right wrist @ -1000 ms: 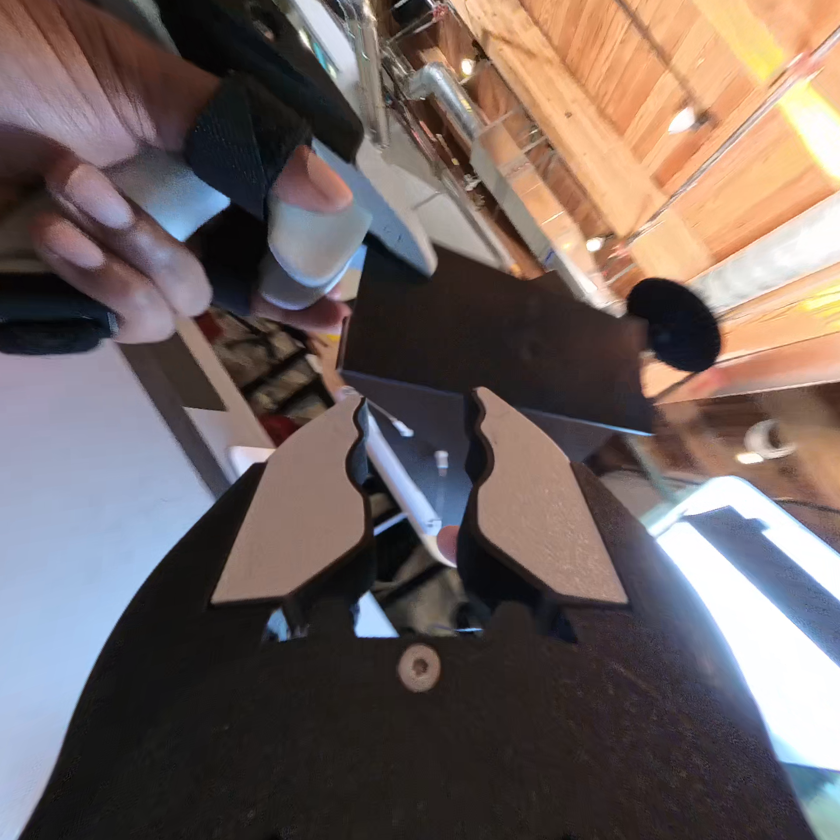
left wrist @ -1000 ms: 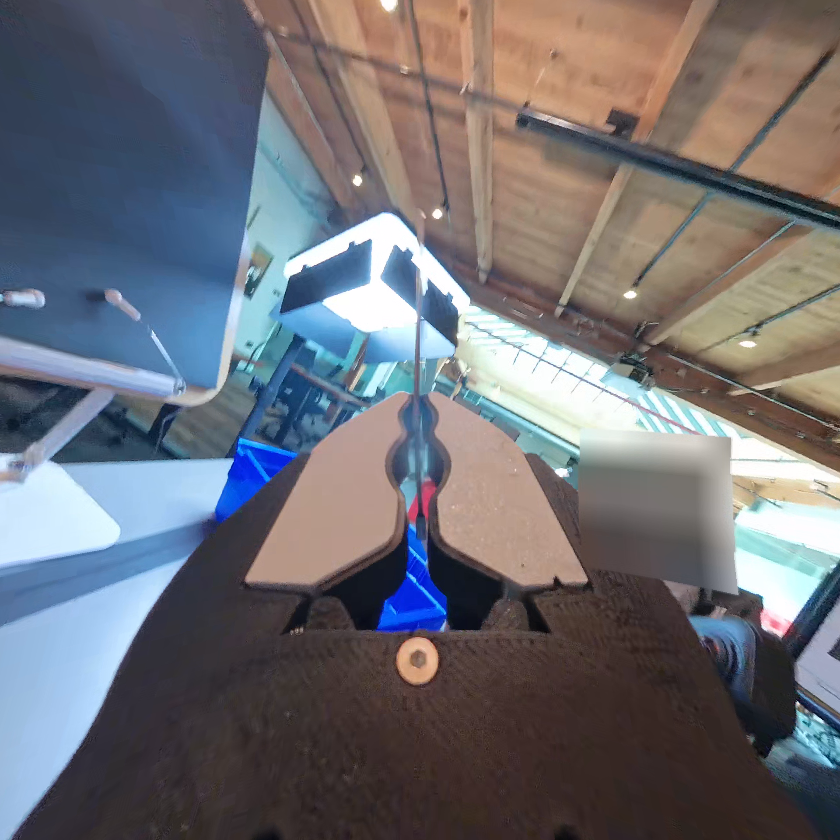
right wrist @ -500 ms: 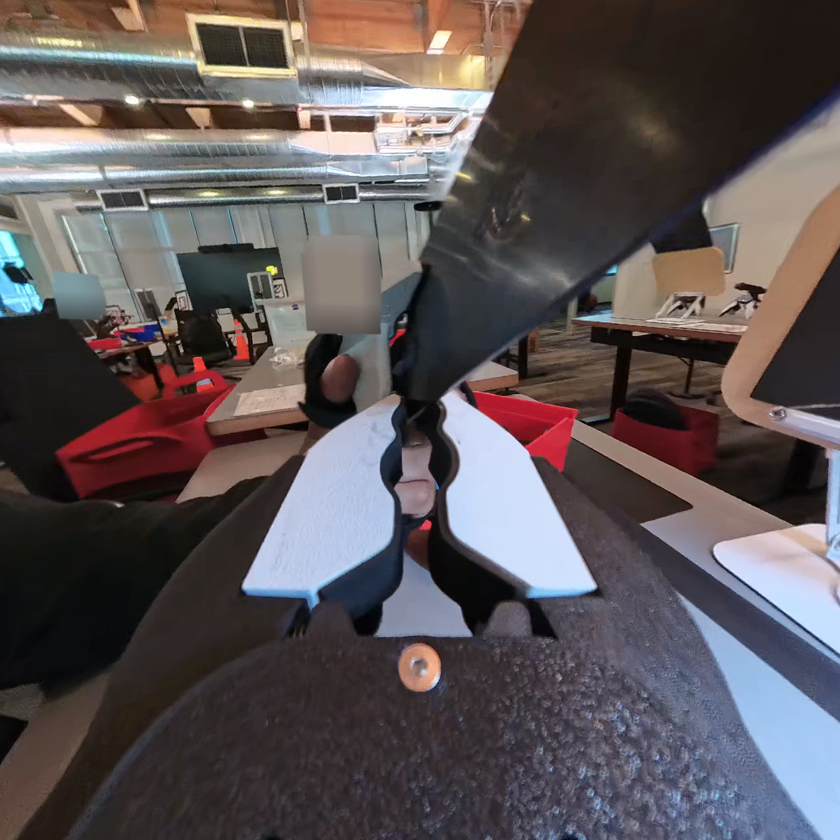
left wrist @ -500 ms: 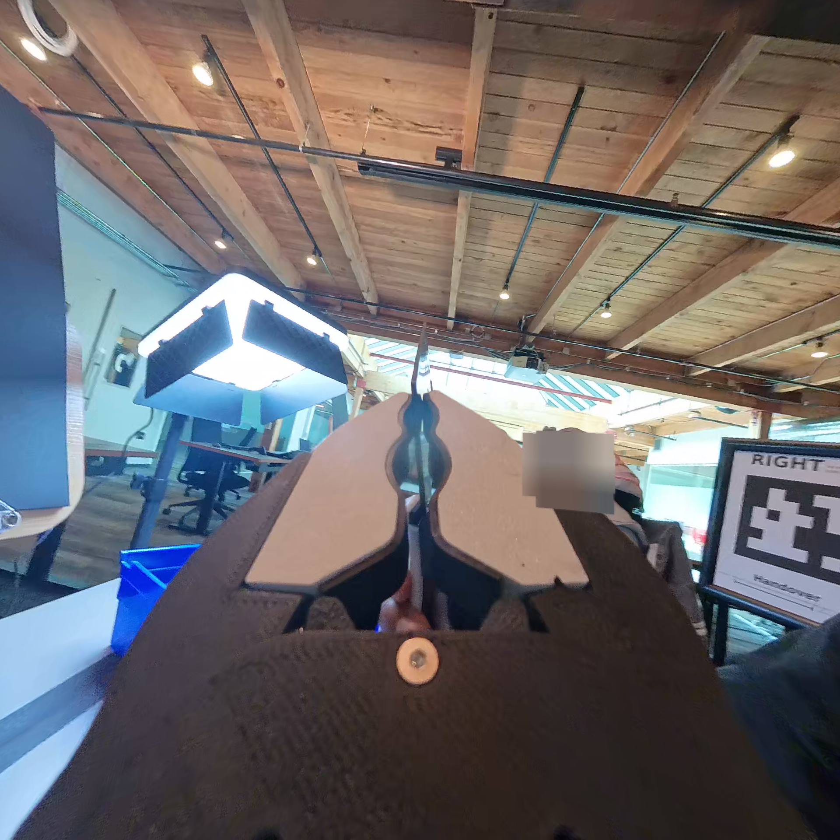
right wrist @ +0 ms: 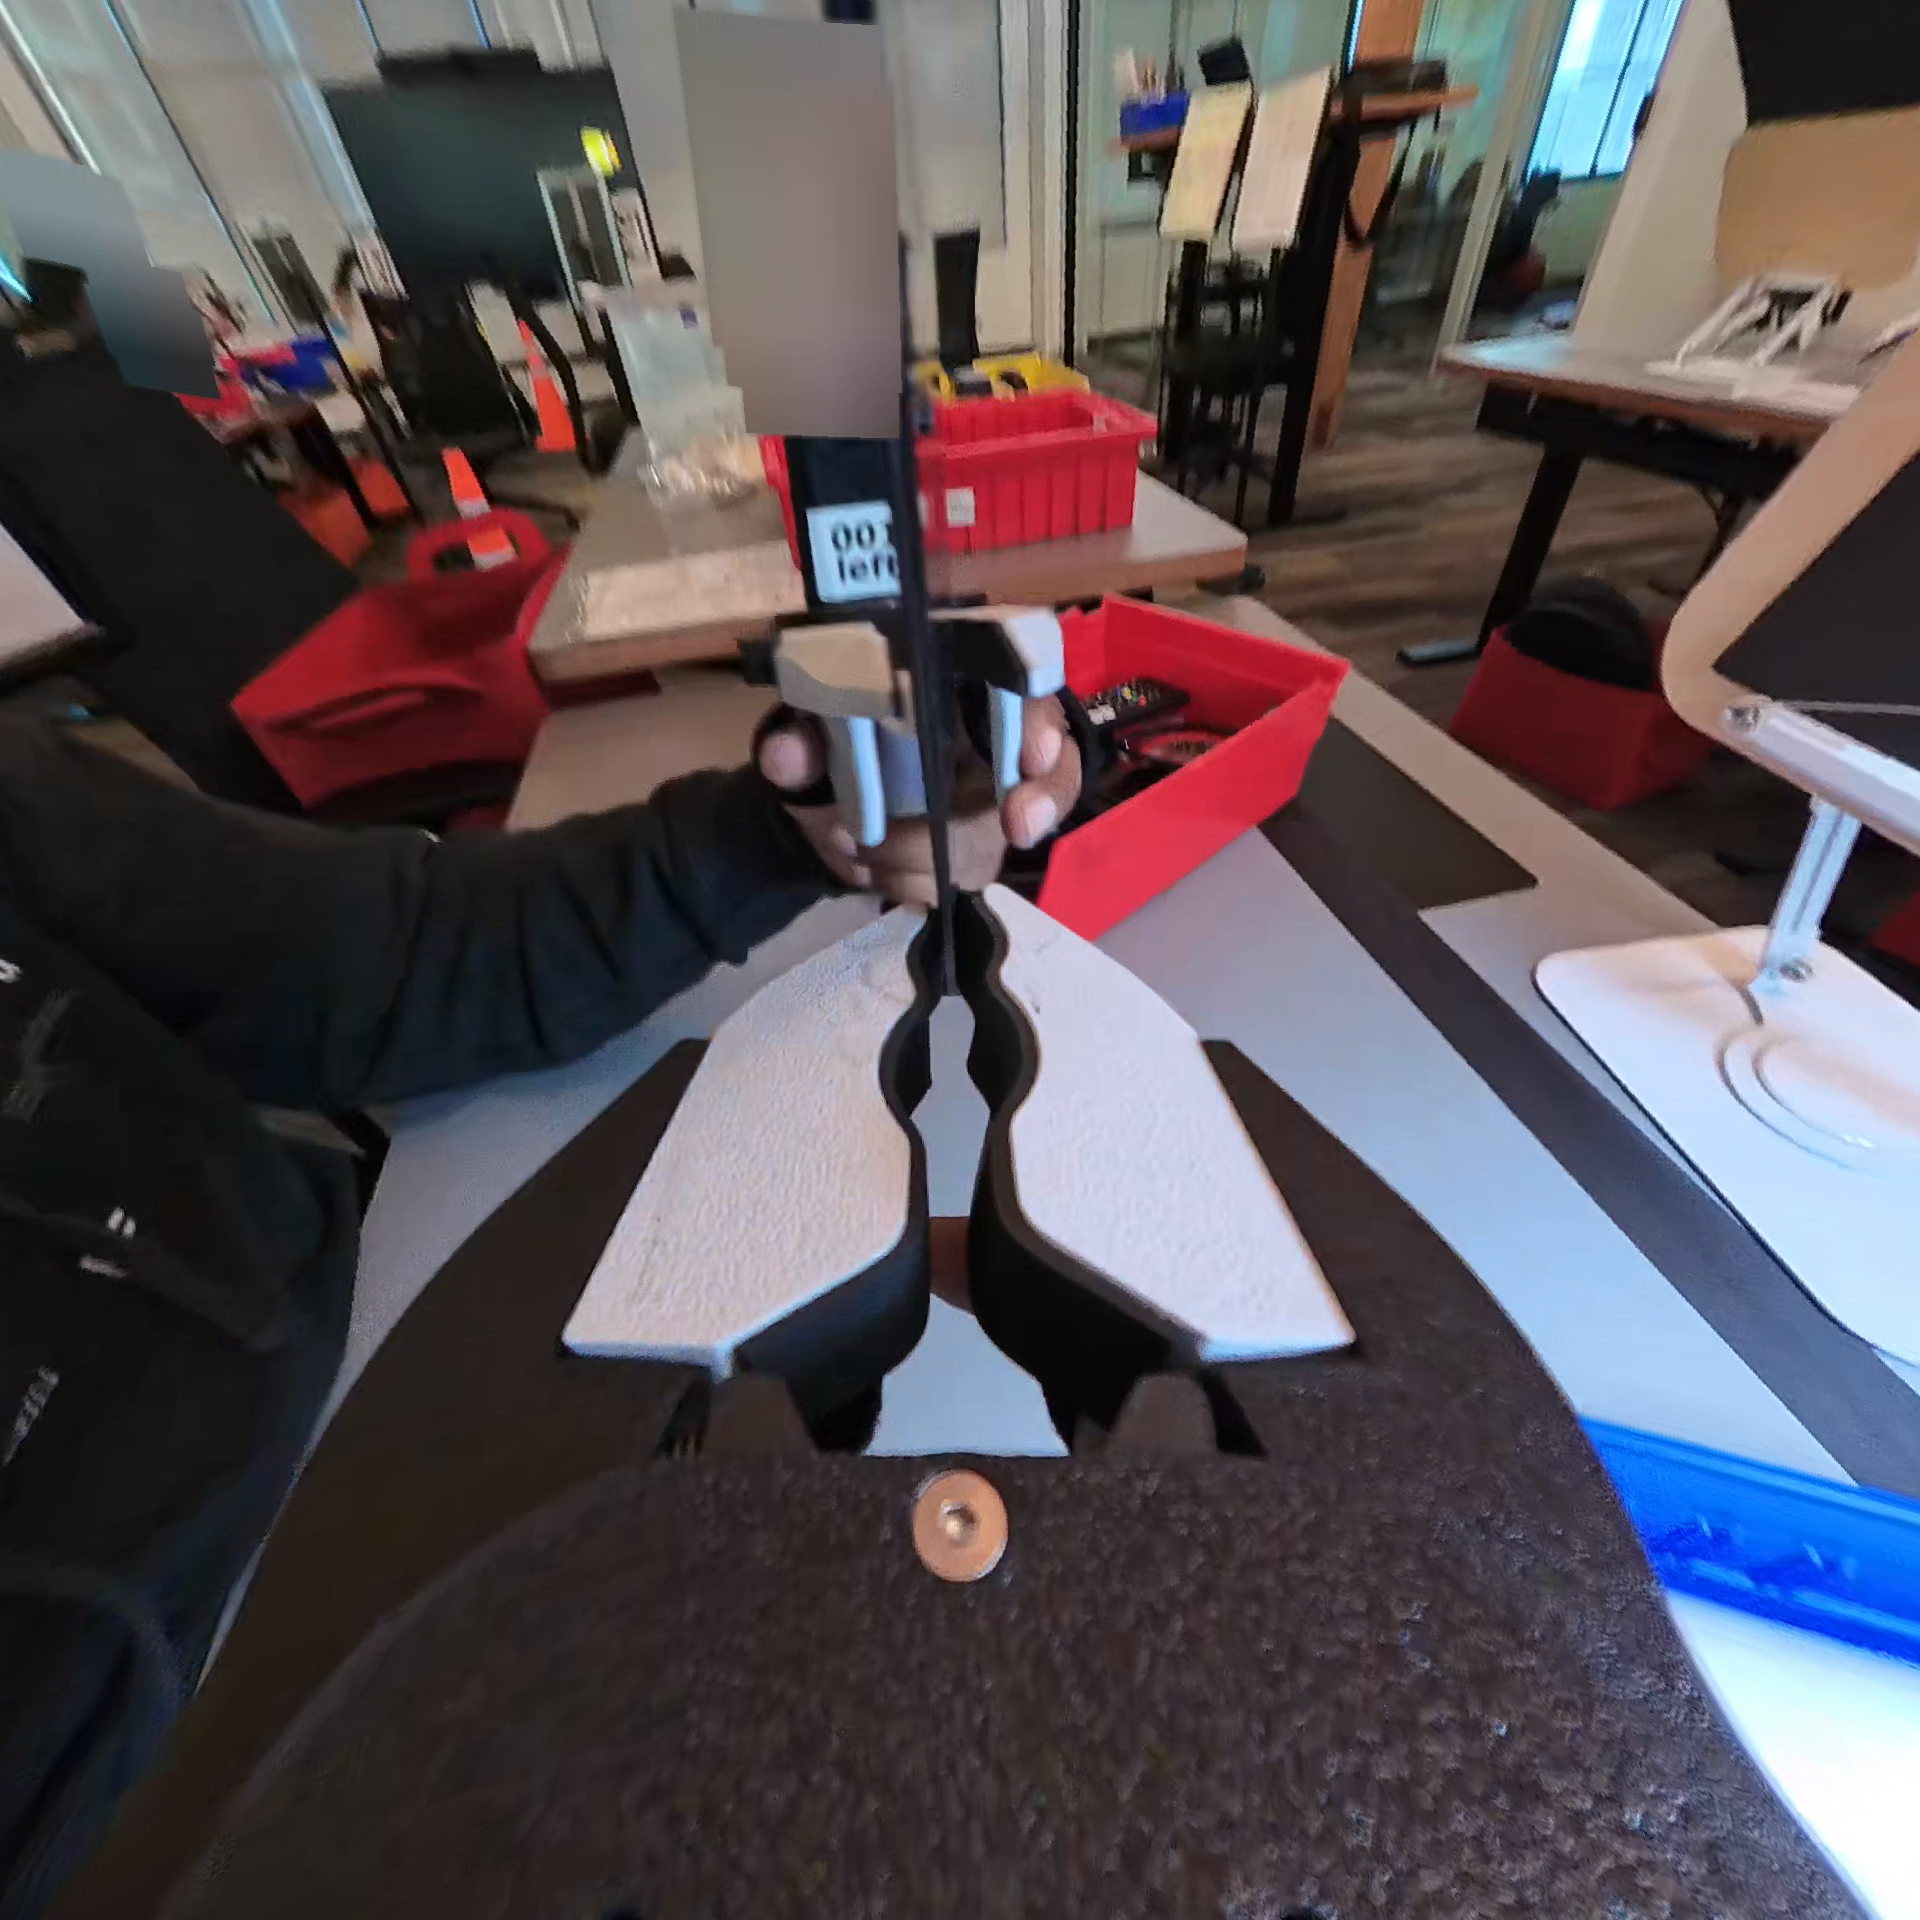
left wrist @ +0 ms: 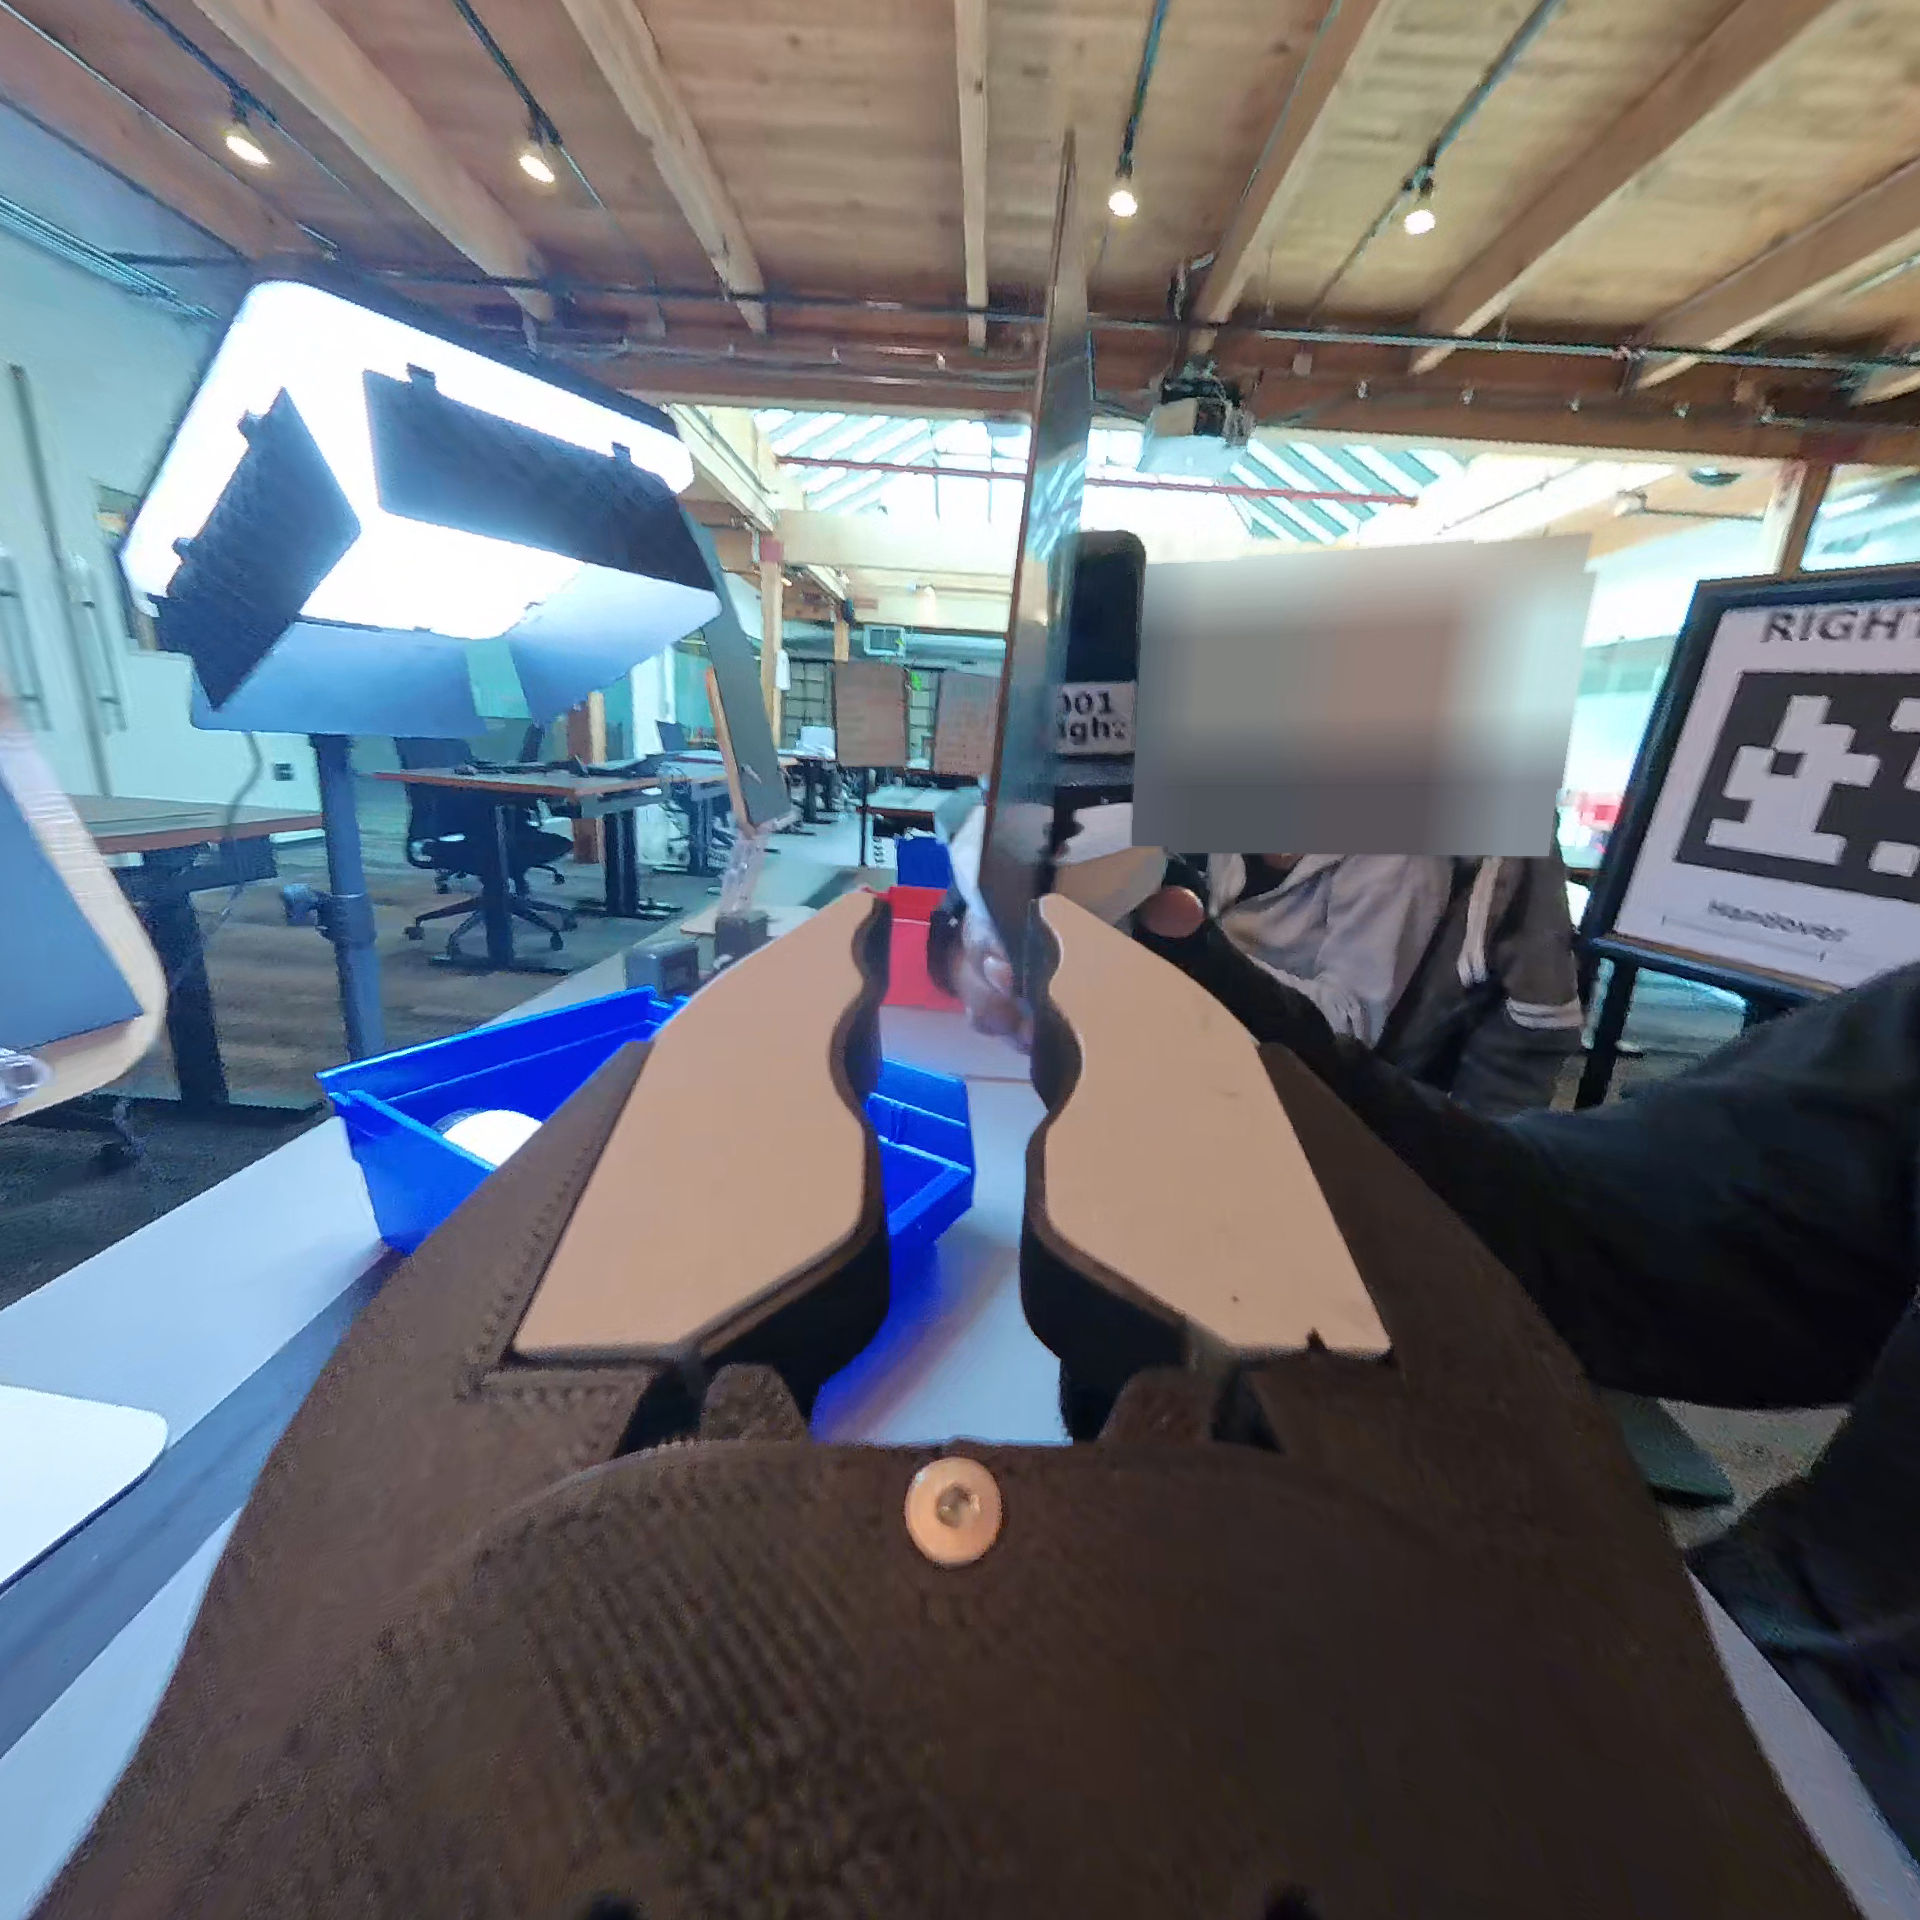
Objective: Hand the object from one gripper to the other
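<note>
The right gripper (right wrist: 951, 935) is closed at its tips on the lower edge of a thin dark sheet (right wrist: 920, 623), seen edge-on and standing upright. Just beyond, the left gripper (right wrist: 920, 675) faces this way with its grey fingers (right wrist: 831, 665) spread either side of the sheet, held by a hand (right wrist: 914, 810) in a dark sleeve reaching in from the left. To the right of it a red bin (right wrist: 1195, 790) sits on the pale table (right wrist: 1299, 1039); a white stand base (right wrist: 1714, 1039) is at the right and a blue bin's (right wrist: 1766, 1538) edge at the near right.
</note>
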Demonstrator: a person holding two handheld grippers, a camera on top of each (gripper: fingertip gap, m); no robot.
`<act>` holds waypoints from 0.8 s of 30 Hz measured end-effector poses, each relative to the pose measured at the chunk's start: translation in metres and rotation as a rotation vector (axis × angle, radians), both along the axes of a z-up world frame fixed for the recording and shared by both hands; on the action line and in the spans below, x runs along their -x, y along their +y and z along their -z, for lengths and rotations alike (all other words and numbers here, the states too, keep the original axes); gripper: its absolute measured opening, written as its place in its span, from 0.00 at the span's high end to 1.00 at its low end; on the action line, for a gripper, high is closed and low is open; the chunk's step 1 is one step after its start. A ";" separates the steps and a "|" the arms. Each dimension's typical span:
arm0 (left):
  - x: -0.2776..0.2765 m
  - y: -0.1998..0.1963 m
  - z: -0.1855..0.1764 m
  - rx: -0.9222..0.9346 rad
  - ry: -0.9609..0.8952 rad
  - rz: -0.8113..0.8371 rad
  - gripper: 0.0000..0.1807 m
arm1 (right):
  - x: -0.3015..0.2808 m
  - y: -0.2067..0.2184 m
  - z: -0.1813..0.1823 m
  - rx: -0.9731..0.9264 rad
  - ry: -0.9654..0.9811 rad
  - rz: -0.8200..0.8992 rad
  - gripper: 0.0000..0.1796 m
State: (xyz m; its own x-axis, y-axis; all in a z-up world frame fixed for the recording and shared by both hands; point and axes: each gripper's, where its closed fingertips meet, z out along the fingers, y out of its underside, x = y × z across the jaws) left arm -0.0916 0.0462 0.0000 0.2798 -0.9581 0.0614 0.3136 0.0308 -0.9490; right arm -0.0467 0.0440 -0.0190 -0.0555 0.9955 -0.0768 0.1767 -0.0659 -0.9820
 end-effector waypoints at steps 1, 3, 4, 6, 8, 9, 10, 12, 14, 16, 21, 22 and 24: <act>-0.004 -0.005 0.000 -0.004 0.004 0.030 0.85 | -0.001 -0.001 0.004 -0.004 -0.031 -0.001 0.99; -0.011 -0.008 0.004 -0.003 0.033 0.053 0.91 | -0.002 -0.003 0.011 0.005 -0.076 -0.017 0.99; -0.013 -0.005 0.008 -0.010 0.065 0.025 0.96 | -0.002 -0.004 0.013 0.000 -0.088 -0.021 0.99; -0.014 -0.006 0.009 -0.040 0.082 0.019 0.98 | -0.002 0.001 0.010 0.001 -0.068 0.001 0.99; -0.013 -0.010 0.001 -0.047 0.033 0.043 0.99 | -0.001 0.001 -0.004 0.002 0.016 -0.001 0.98; -0.012 -0.012 -0.005 -0.059 -0.008 0.044 0.99 | 0.000 -0.001 -0.013 -0.025 0.082 -0.006 0.98; -0.011 -0.015 -0.011 -0.064 -0.050 0.050 0.99 | 0.000 -0.002 -0.020 -0.040 0.135 -0.007 0.98; -0.009 -0.020 -0.021 -0.070 -0.134 0.075 0.99 | 0.002 -0.008 -0.027 -0.054 0.193 -0.026 0.96; -0.007 -0.023 -0.029 -0.067 -0.202 0.085 0.99 | 0.007 -0.009 -0.022 -0.080 0.169 -0.030 0.88; -0.008 -0.025 -0.033 -0.060 -0.244 0.099 0.99 | 0.013 -0.014 -0.021 -0.084 0.182 -0.054 0.87; -0.009 -0.019 -0.029 -0.024 -0.259 0.085 0.99 | 0.022 -0.015 -0.024 -0.128 0.207 -0.026 0.98; -0.009 -0.018 -0.028 -0.010 -0.256 0.090 0.99 | 0.022 -0.014 -0.024 -0.122 0.199 -0.023 0.98; -0.008 -0.014 -0.026 0.013 -0.247 0.075 0.98 | 0.022 -0.011 -0.023 -0.103 0.202 -0.012 0.98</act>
State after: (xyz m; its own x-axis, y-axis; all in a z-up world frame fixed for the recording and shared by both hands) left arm -0.0834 0.0323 0.0264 0.1831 -0.9743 0.1312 0.5367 -0.0128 -0.8437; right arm -0.0688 0.0333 0.0036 -0.0714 0.9967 0.0391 -0.0238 0.0375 -0.9990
